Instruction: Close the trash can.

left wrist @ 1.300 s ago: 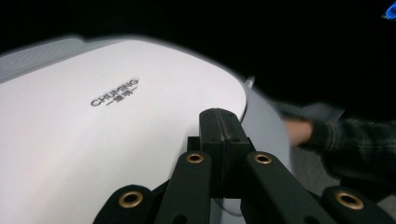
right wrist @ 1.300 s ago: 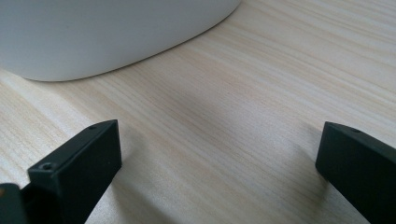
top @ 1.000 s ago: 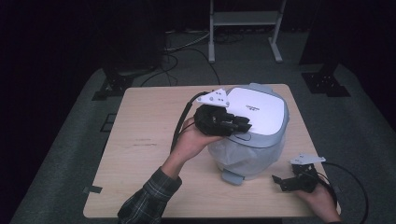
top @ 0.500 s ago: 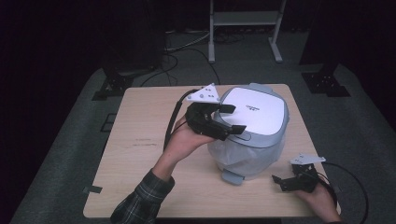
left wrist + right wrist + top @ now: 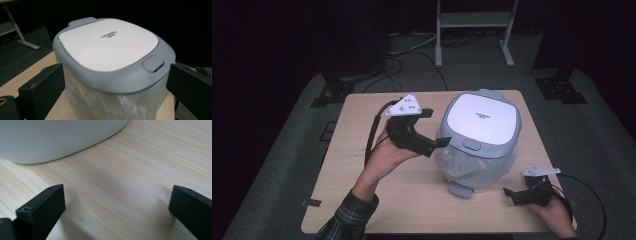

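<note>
A small bin point(image 5: 482, 145) with a grey lid point(image 5: 482, 118), white on top, stands right of the table's centre. A clear bag point(image 5: 472, 167) lines it and shows below the lid. My left gripper point(image 5: 440, 128) is held up just left of the bin, open, with nothing between its jaws and pointing at the lid. In the left gripper view the lid point(image 5: 110, 47) and its grey button point(image 5: 153, 63) sit between the spread jaws of the left gripper point(image 5: 116, 83). My right gripper point(image 5: 510, 195) rests open on the table beside the bin's base point(image 5: 55, 137).
The wooden table point(image 5: 362, 200) has bare room at its left and front. A grey foot pedal point(image 5: 460, 188) sticks out from the bin's front. Cables trail from both grippers. A metal stand point(image 5: 474, 20) and dark equipment sit on the floor beyond the table.
My left gripper has drawn back leftward from over the lid's near-left edge and now hangs beside the bin. The right gripper has not moved.
</note>
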`<action>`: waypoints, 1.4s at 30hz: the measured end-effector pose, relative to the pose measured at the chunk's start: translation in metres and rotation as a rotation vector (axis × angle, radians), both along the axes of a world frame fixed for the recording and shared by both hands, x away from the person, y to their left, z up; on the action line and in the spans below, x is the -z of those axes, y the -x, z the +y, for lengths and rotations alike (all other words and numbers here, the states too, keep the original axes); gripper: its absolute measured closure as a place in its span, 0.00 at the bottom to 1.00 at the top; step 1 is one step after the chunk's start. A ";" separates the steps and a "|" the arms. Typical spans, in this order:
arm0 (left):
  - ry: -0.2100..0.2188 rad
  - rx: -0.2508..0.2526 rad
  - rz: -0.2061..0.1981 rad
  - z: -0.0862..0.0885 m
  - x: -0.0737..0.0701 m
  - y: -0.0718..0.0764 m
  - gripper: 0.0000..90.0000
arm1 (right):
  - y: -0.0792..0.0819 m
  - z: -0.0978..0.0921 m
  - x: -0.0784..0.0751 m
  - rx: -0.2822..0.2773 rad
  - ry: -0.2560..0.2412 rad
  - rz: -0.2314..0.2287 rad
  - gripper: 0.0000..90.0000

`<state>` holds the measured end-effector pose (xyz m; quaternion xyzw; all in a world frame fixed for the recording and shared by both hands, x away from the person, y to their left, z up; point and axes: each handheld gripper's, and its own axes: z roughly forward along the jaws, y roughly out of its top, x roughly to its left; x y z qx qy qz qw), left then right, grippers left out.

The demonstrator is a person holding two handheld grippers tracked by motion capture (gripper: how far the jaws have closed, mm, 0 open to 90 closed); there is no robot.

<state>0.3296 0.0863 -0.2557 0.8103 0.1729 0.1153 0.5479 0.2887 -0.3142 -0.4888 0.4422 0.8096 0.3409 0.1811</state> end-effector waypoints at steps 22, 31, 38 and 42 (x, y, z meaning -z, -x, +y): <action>-0.011 -0.153 -0.008 0.056 0.053 0.010 0.00 | 0.000 0.000 0.000 0.000 0.000 0.000 0.00; -0.011 -0.187 0.017 0.073 0.082 0.011 0.00 | 0.000 0.000 0.000 0.000 0.001 0.000 0.00; -0.013 -0.207 0.024 0.083 0.099 0.015 0.00 | 0.000 0.000 0.000 0.000 0.000 0.000 0.00; -0.028 -0.216 0.040 0.086 0.112 0.017 0.00 | 0.000 0.000 0.000 0.000 0.001 0.000 0.00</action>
